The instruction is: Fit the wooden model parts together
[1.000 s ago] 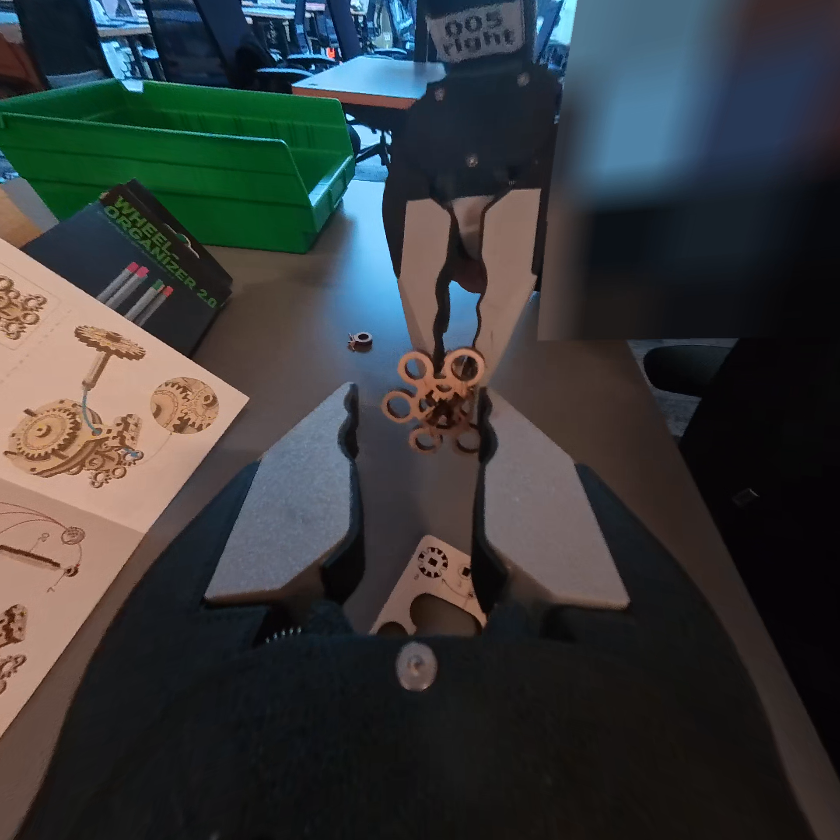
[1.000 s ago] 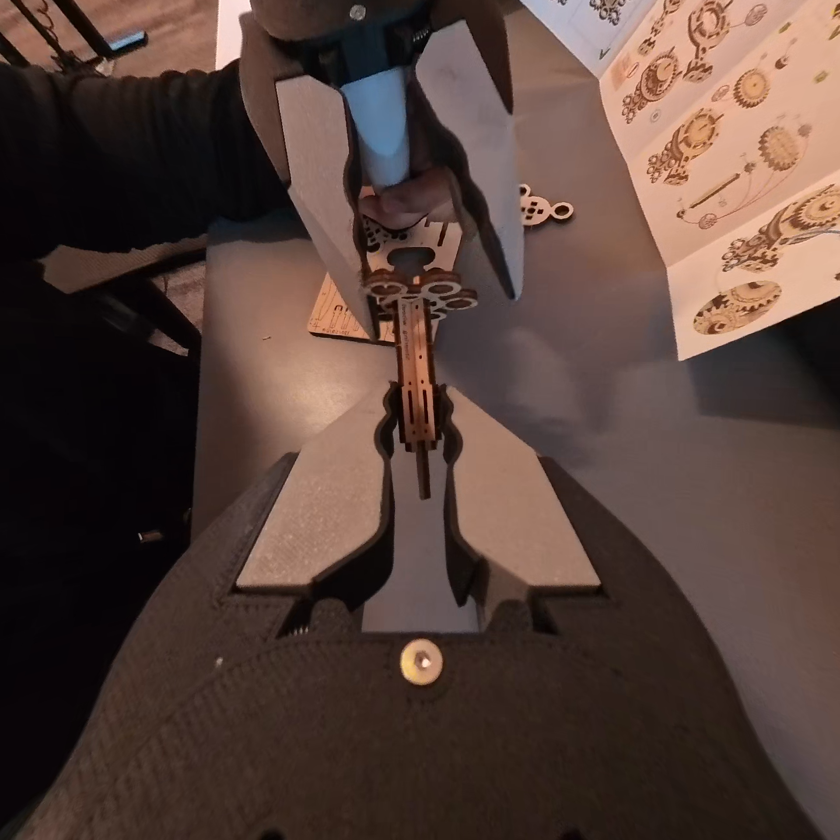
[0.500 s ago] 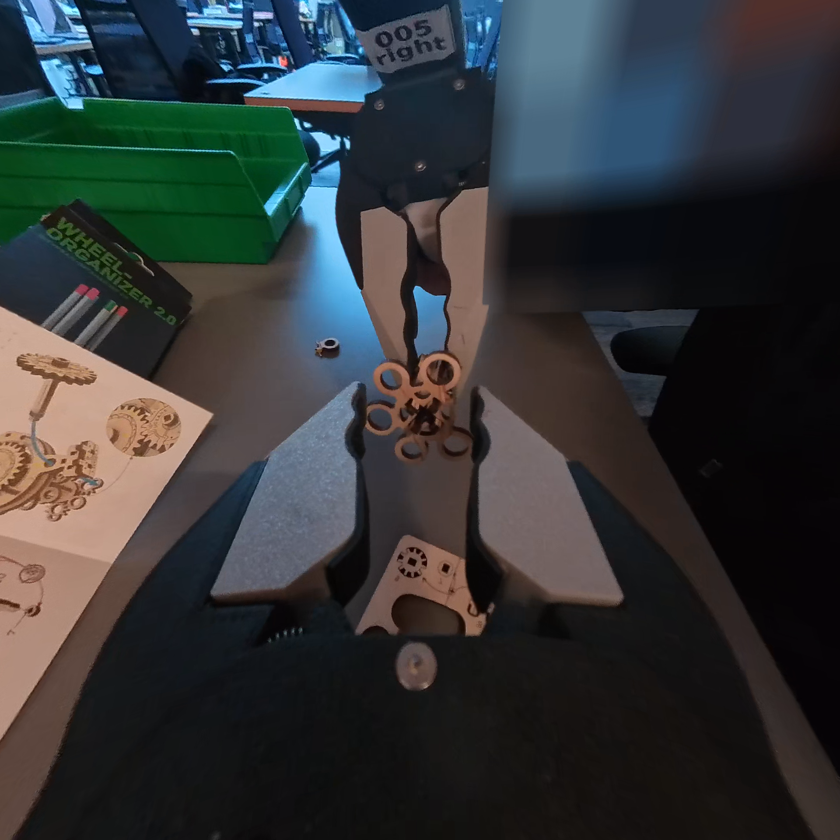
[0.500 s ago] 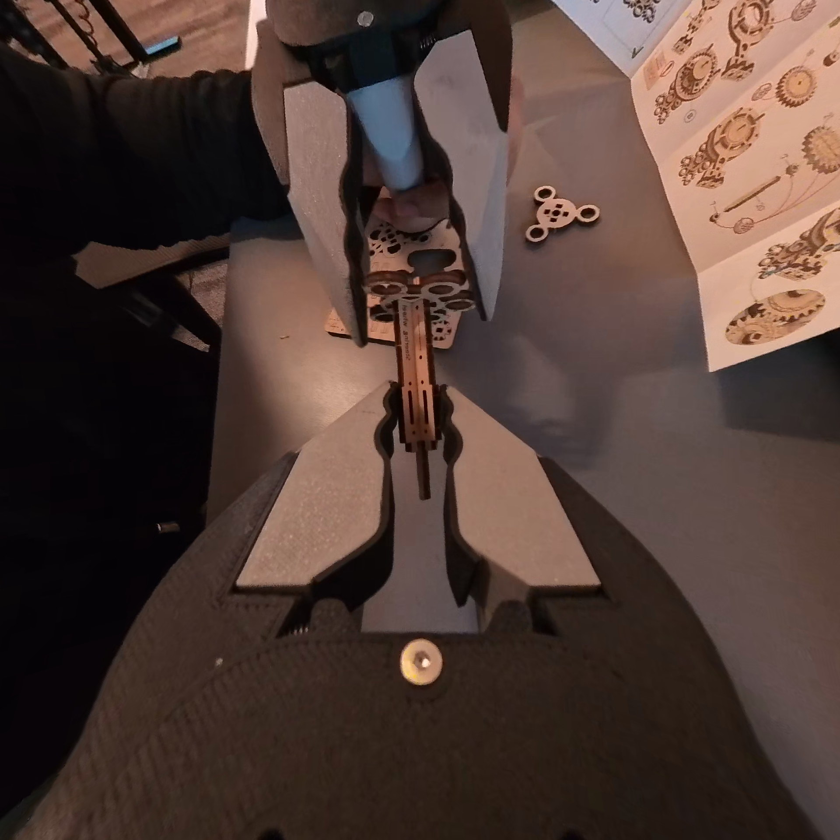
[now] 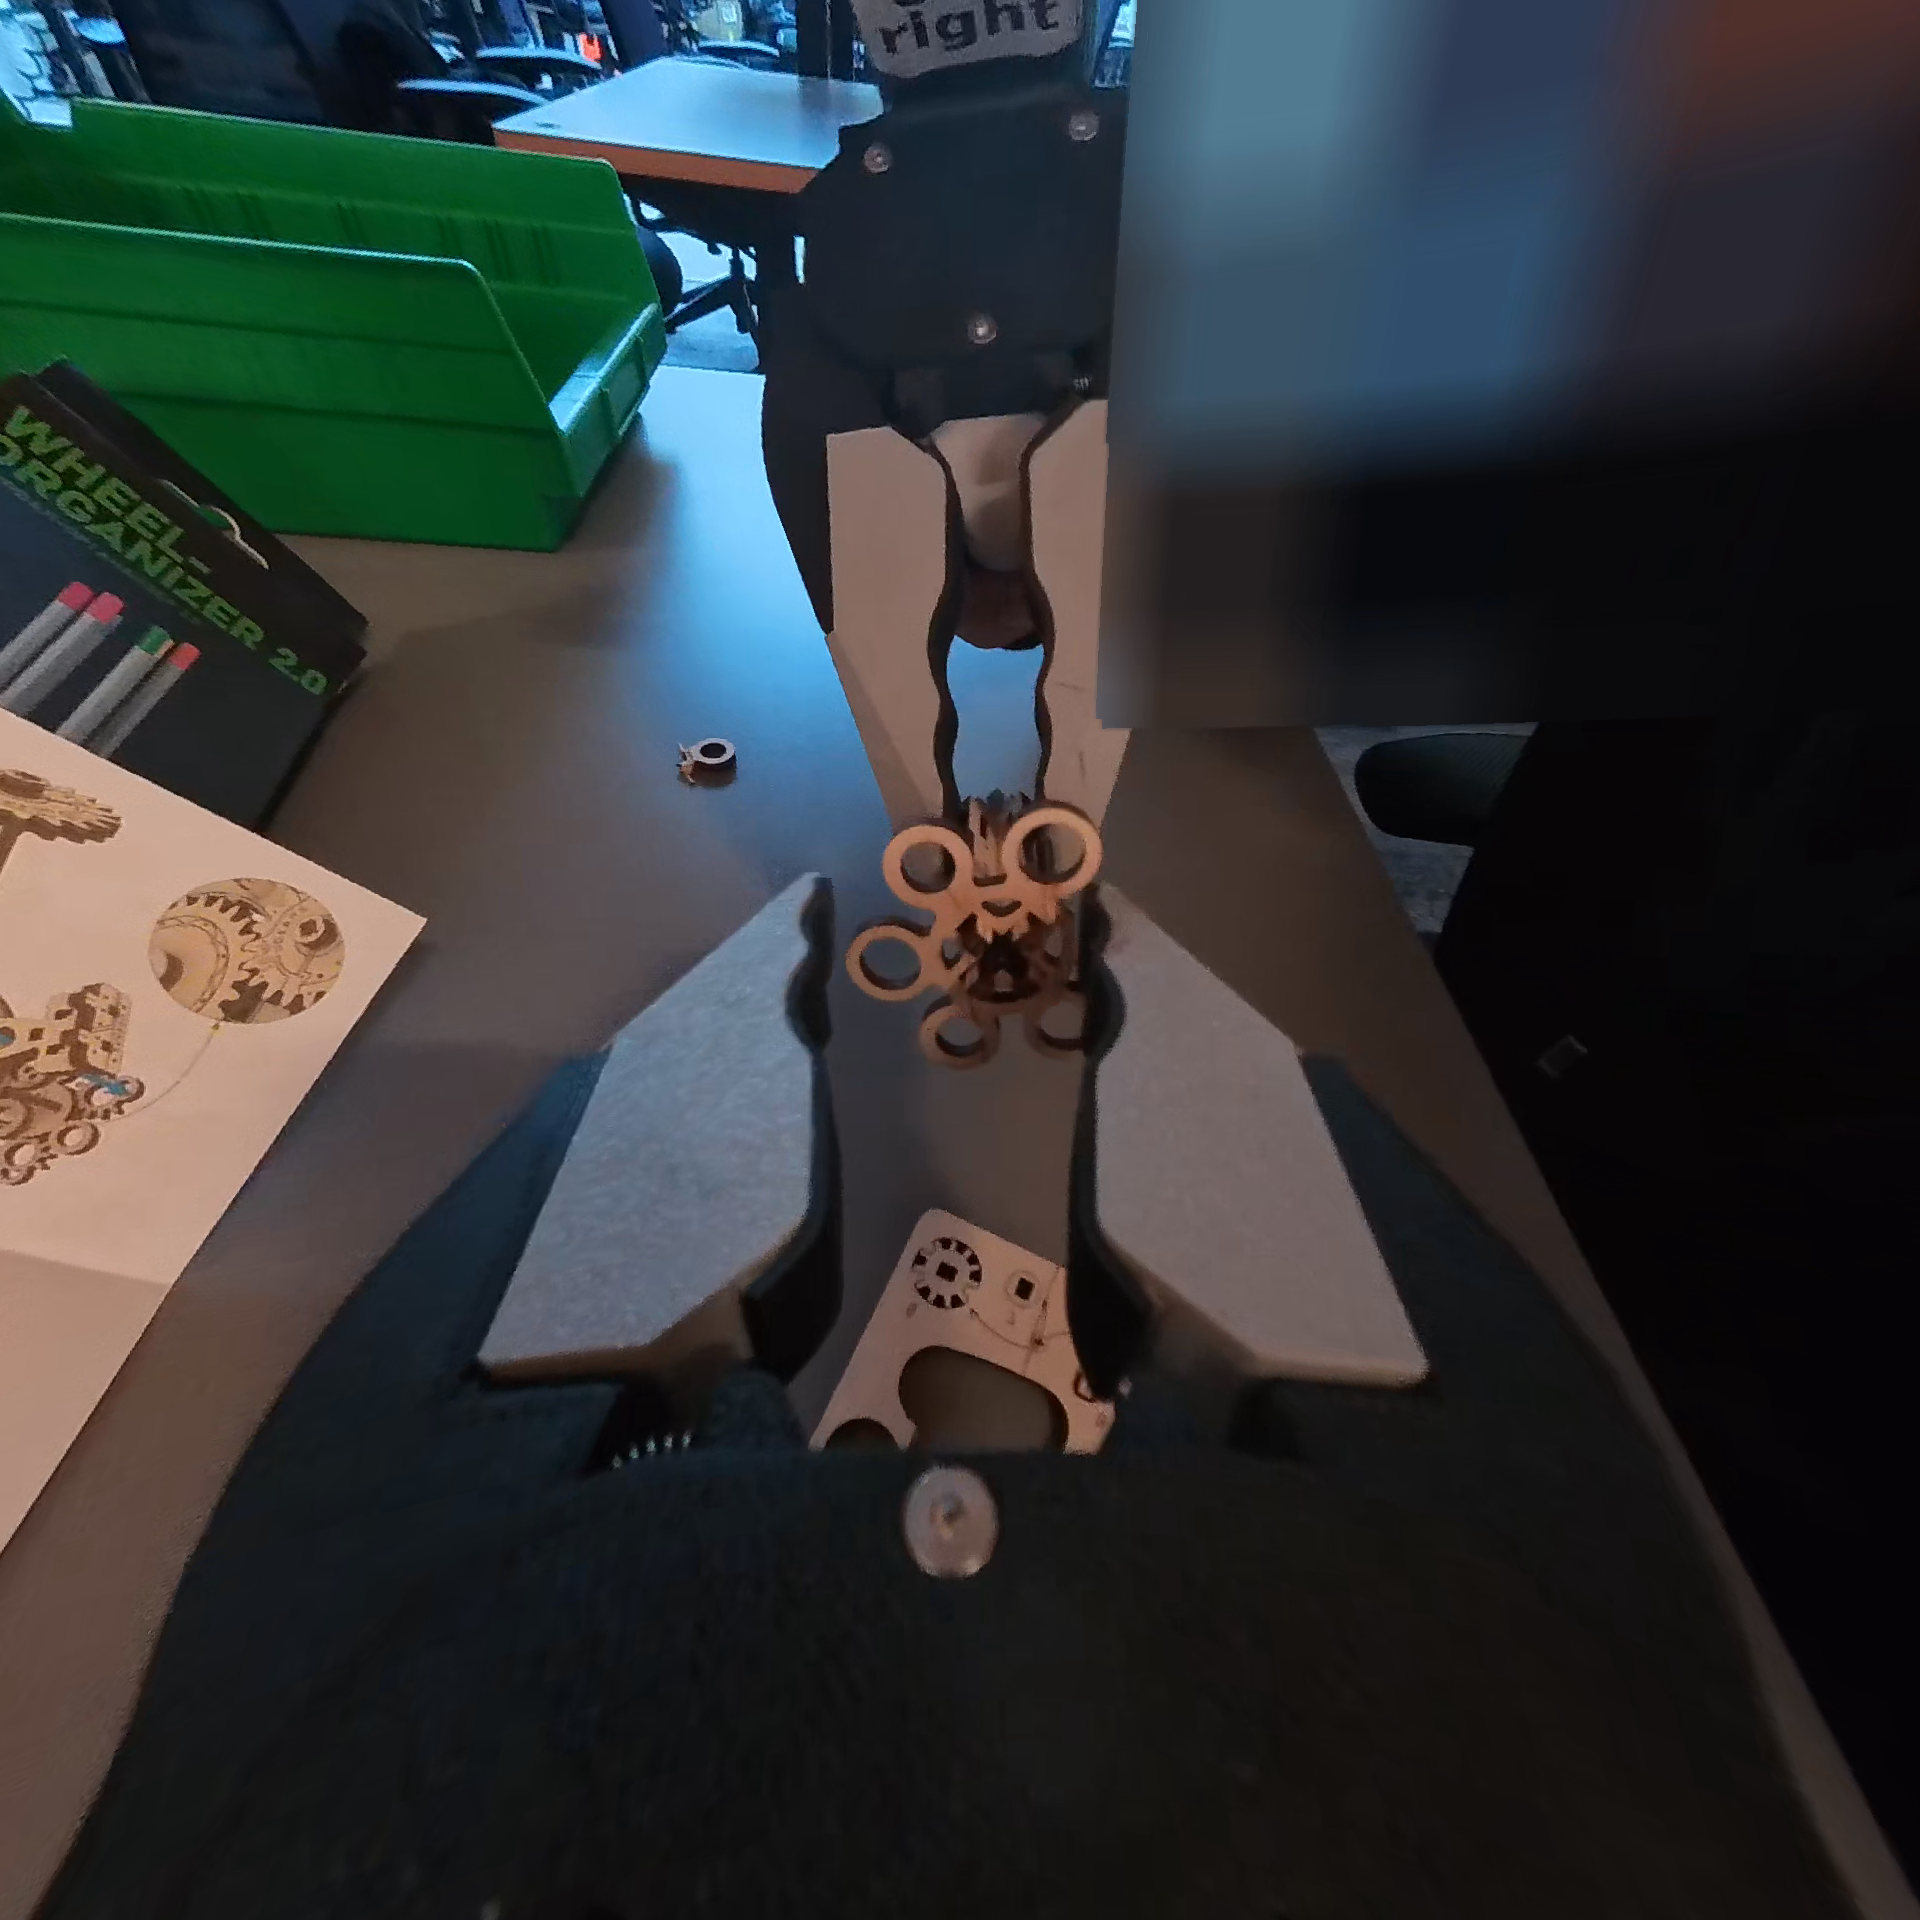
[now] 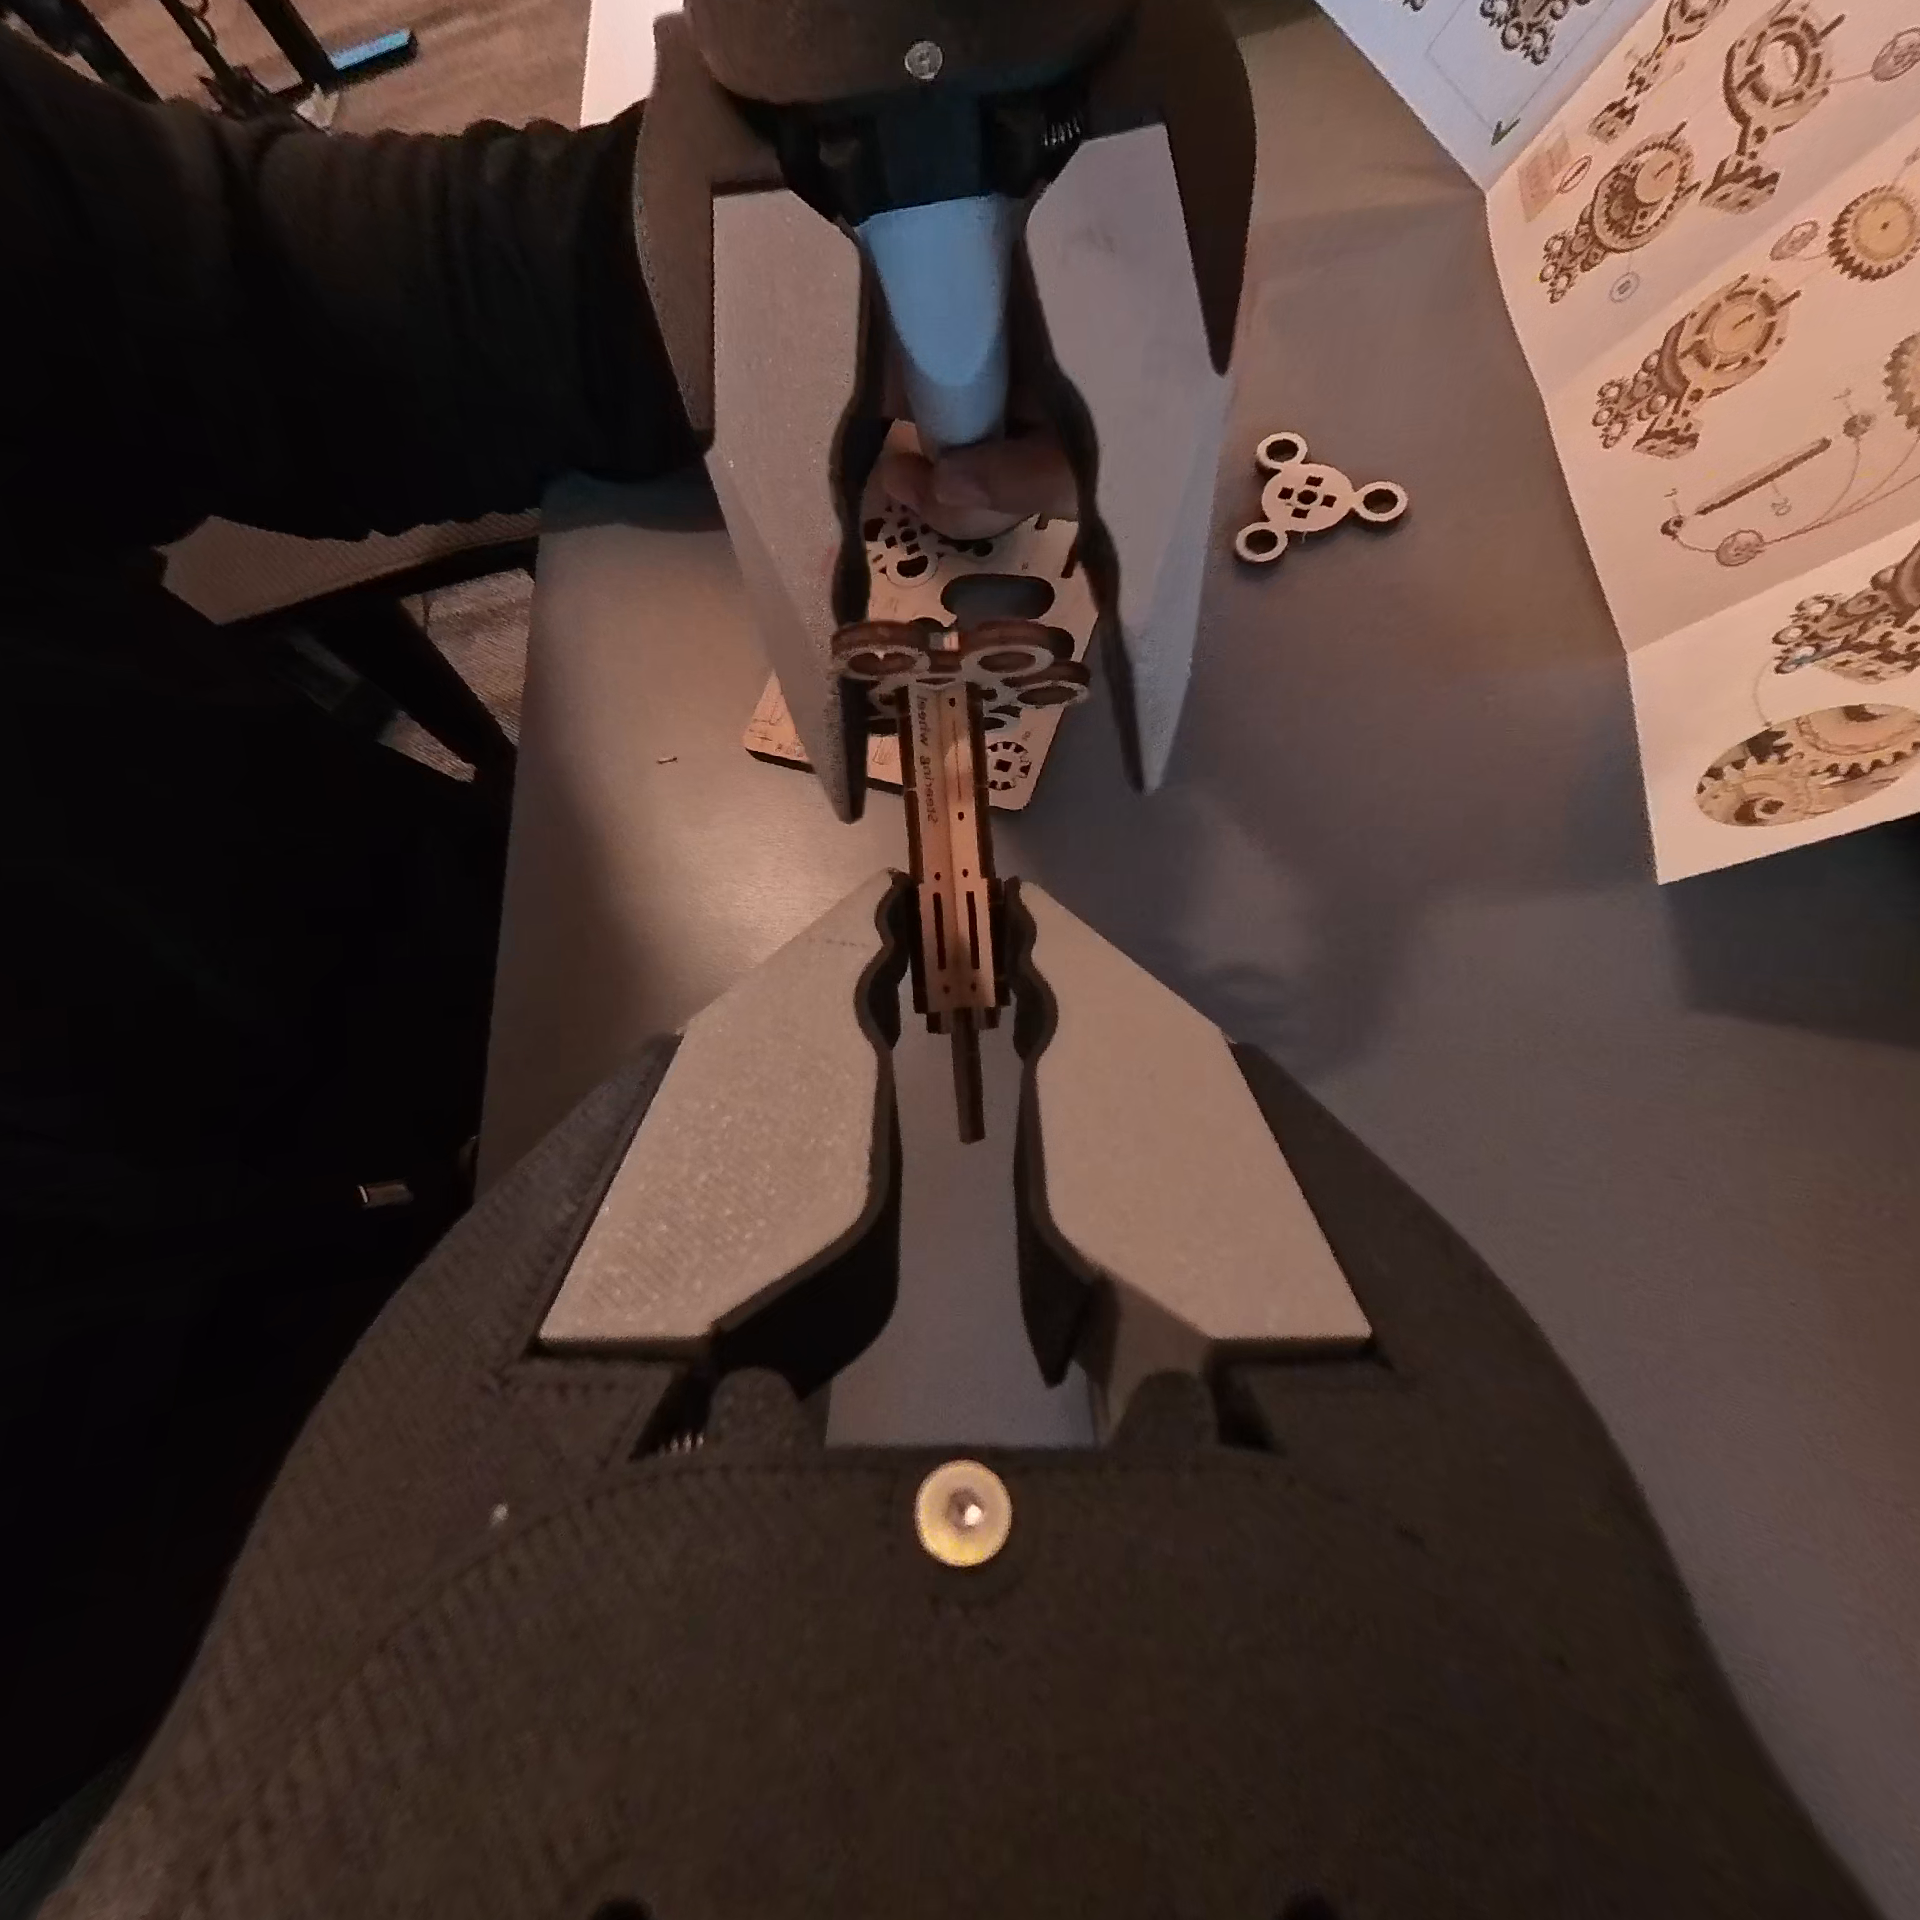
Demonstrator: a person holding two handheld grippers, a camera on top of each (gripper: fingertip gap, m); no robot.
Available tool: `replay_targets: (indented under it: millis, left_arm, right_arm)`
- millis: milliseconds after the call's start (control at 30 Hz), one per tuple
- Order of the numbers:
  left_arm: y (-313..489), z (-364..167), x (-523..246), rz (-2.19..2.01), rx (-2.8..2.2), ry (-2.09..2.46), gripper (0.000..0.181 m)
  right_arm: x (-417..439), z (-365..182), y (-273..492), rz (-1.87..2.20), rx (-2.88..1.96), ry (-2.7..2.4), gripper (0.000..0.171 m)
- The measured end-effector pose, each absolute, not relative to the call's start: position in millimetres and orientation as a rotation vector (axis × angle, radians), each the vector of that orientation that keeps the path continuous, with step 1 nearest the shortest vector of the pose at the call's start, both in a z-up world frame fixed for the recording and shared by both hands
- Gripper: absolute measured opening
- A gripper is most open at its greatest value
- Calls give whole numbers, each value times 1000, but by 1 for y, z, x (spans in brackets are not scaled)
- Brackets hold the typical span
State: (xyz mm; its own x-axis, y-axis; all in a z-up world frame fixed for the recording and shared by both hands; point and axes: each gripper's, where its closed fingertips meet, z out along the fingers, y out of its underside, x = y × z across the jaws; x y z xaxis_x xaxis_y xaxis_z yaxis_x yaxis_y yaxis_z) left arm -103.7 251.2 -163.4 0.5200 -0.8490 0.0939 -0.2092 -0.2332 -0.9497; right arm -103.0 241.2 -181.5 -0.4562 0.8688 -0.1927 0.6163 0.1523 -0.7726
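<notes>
Although not yet shut, brackets the ringed plate (image 5: 961, 904) with the left gripper (image 5: 956, 894): touches or almost touches its rim with one finger, leaves a clear gap at the other, grips nothing. Shows a slightly narrower opening than a second ago, and takes the plate a little deeper between the tips. Meets the right gripper (image 6: 958, 883) head-on just beyond; clamps there on the near half of a slotted wooden stick (image 6: 951, 821), jaws drawn close, and carries the plate on the stick's far end, in the air above the table (image 5: 582, 831). Keeps that hold unchanged over the second, while drifting slightly across the tabletop together with its partner. Reads as an approach nearly finished and a squeeze or push about to start, probably to seat or square the plate on the stick. Cannot tell from either view whether the plate already sits fully home. Calls for care: thin laser-cut rings, likely to crack under a crooked pinch. Leaves untouched on the table a punched sheet (image 5: 987, 1320) directly below, a loose three-ringed piece (image 6: 1317, 509) well to the side, the instruction sheet (image 5: 125, 1216), a small dark ring (image 5: 712, 750) and a green bin (image 5: 312, 343).
</notes>
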Motion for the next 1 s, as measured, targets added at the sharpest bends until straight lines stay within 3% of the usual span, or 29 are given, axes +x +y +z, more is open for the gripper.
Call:
replay_targets:
  millis: [533,1000]
  left_arm:
    - [248,-163,-108,-765,-1719,923,41]
    - [221,-121,-106,-1088,-1502,871,41]
  right_arm:
    - [-99,-187,242,1172,-1465,-2161,14]
    - [-98,-187,247,1156,-1463,-2157,14]
